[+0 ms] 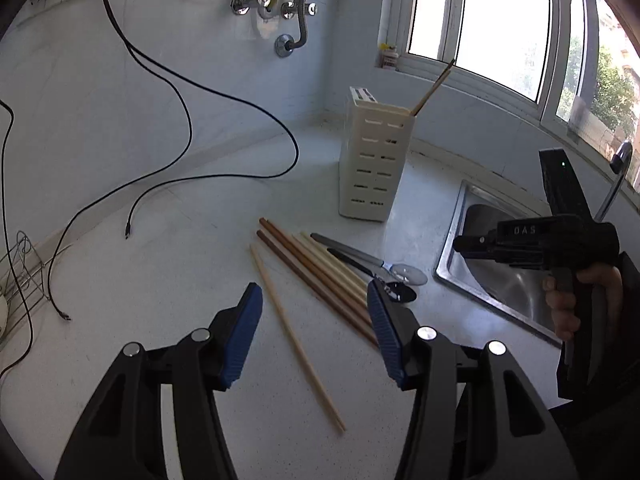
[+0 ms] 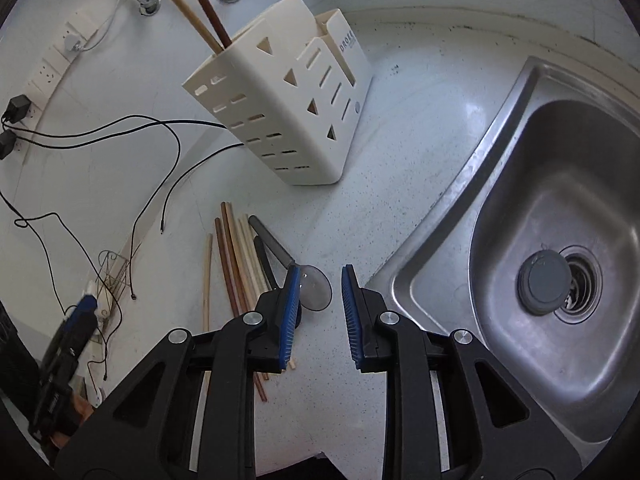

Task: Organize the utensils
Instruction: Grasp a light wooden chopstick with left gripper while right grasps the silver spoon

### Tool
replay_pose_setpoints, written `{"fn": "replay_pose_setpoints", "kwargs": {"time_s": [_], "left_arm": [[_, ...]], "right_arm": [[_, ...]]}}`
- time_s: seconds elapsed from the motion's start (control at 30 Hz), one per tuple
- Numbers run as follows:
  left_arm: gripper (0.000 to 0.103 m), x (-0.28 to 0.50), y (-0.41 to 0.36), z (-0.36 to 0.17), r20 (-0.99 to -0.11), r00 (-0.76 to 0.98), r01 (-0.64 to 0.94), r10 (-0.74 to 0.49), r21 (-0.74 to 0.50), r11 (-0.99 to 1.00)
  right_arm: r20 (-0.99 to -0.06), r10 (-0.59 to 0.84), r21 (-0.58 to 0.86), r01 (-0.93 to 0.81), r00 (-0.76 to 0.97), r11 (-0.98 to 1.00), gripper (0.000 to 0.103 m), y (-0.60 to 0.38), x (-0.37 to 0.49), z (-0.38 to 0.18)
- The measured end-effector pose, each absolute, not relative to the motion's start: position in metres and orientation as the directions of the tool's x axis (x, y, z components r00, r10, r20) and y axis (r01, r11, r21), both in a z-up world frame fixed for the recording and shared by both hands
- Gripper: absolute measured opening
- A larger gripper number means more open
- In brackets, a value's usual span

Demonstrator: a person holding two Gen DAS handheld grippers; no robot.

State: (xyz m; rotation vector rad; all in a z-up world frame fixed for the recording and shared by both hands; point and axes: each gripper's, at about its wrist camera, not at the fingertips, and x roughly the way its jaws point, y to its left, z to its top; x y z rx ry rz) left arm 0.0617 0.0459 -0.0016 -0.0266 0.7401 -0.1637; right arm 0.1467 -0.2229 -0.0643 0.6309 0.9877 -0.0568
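Observation:
A cream slotted utensil holder (image 1: 374,164) (image 2: 288,112) stands upright on the counter with a pale and a brown chopstick (image 2: 204,20) in it. In front of it lie several brown and pale chopsticks (image 1: 320,268) (image 2: 236,256), one pale chopstick (image 1: 292,332) apart from them, and two spoons (image 1: 408,274) (image 2: 316,288). My left gripper (image 1: 314,286) is open above the lone chopstick and touches nothing. My right gripper (image 2: 322,268) is open just over the spoon bowl, with nothing between its pads. It also shows from the side, as the right gripper (image 1: 532,240) in a hand.
A steel sink (image 2: 560,240) (image 1: 500,280) is sunk into the counter on the right, with a tap (image 1: 620,176) behind it. Loose black cables (image 1: 180,120) trail over the counter's left half. A wire rack (image 1: 20,272) sits at the far left. Windows and wall pipes line the back.

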Motion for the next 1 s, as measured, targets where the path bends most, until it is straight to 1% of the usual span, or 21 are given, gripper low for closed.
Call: {"fn": "replay_pose_setpoints", "kwargs": {"time_s": [0.1, 0.27, 0.4, 0.6, 0.67, 0.83, 1.0], "left_arm": [[0.053, 0.051, 0.041, -0.022, -0.695, 0.698, 0.155, -0.175, -0.091, 0.984], [0.050, 0.040, 0.032, -0.046, -0.728, 0.673, 0.168, -0.133, -0.025, 0.986], [0.043, 0.036, 0.029, -0.062, -0.761, 0.638, 0.164, -0.115, -0.011, 0.986], [0.039, 0.033, 0.025, -0.078, -0.788, 0.610, 0.166, -0.086, 0.021, 0.986], [0.036, 0.033, 0.025, -0.081, -0.795, 0.601, 0.163, -0.084, 0.019, 0.986], [0.034, 0.031, 0.024, -0.081, -0.795, 0.600, 0.170, -0.091, 0.015, 0.985], [0.025, 0.028, 0.017, -0.086, -0.809, 0.580, 0.193, -0.095, 0.023, 0.981]], "right_arm": [[-0.788, 0.271, 0.517, 0.357, 0.552, 0.778, 0.021, -0.225, 0.147, -0.081], [-0.789, 0.299, 0.541, 0.377, 0.538, 0.752, 0.021, -0.219, 0.150, -0.097], [-0.797, 0.301, 0.543, 0.404, 0.523, 0.737, 0.021, -0.214, 0.152, -0.108], [-0.807, 0.308, 0.543, 0.429, 0.503, 0.722, 0.021, -0.212, 0.158, -0.121], [-0.804, 0.315, 0.549, 0.429, 0.504, 0.718, 0.021, -0.211, 0.158, -0.122], [-0.797, 0.318, 0.563, 0.440, 0.513, 0.700, 0.020, -0.214, 0.157, -0.125], [-0.795, 0.316, 0.567, 0.451, 0.517, 0.689, 0.019, -0.216, 0.157, -0.125]]}}
